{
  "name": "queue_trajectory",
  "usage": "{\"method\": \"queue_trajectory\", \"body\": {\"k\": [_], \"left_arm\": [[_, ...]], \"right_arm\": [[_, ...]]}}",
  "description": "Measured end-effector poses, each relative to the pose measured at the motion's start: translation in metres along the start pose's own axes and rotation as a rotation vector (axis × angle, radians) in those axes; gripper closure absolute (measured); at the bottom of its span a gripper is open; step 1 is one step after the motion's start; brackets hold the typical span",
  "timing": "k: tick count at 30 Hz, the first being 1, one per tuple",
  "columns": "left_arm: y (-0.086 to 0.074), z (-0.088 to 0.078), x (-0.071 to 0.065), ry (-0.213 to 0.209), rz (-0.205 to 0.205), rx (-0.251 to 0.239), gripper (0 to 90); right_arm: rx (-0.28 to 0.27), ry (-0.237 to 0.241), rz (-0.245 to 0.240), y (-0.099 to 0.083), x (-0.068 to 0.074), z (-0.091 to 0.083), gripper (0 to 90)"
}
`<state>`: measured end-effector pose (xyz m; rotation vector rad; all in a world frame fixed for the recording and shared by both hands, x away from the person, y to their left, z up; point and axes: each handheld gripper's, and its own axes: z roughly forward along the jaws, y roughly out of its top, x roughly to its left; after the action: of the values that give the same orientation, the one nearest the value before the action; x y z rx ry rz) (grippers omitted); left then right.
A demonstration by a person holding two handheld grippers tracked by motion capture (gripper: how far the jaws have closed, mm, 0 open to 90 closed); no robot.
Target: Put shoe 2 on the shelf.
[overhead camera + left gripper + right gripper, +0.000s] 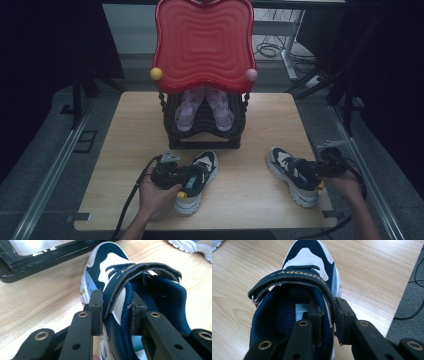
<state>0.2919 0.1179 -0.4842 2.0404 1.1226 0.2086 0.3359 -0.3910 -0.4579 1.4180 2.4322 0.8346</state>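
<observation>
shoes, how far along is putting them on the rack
Done: a pair of lilac sandals already sits on the black shoe rack under its red wavy top. In hand: the left tongs straddle the side wall of one navy-and-white strap sneaker; the right tongs straddle the side wall of the other sneaker. Both sneakers rest on the wooden table. Left: lifting and shelving both.

The high view was dim and soft, its corners sinking into black, with only the desk (250, 195) and the red tray (202, 45) catching light. Both gripper views were bright and evenly lit, though the near fingers (96, 312) were slightly blurred.
</observation>
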Motion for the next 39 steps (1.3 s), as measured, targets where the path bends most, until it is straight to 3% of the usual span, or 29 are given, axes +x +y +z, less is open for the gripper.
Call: {"method": "queue_trajectory", "body": {"k": [5,16,25,32,39], "left_arm": [[0.002,-0.009,0.004,-0.009,-0.024,-0.043,71.4],[-0.001,-0.033,0.015,-0.065,-0.076,-0.119,71.5],[-0.014,-0.055,0.031,-0.08,-0.126,-0.171,71.5],[-0.026,-0.078,0.045,-0.074,-0.172,-0.238,71.4],[-0.039,-0.101,0.065,-0.04,-0.206,-0.304,71.5]], "right_arm": [[-0.049,0.019,0.022,-0.002,0.0,-0.004,76.7],[-0.144,0.051,0.022,0.0,0.016,-0.014,76.6],[-0.265,0.11,0.081,-0.008,0.025,-0.015,76.5],[-0.341,0.128,0.121,-0.01,0.032,-0.011,76.4],[-0.406,0.156,0.16,-0.009,0.039,-0.009,76.4]]}}
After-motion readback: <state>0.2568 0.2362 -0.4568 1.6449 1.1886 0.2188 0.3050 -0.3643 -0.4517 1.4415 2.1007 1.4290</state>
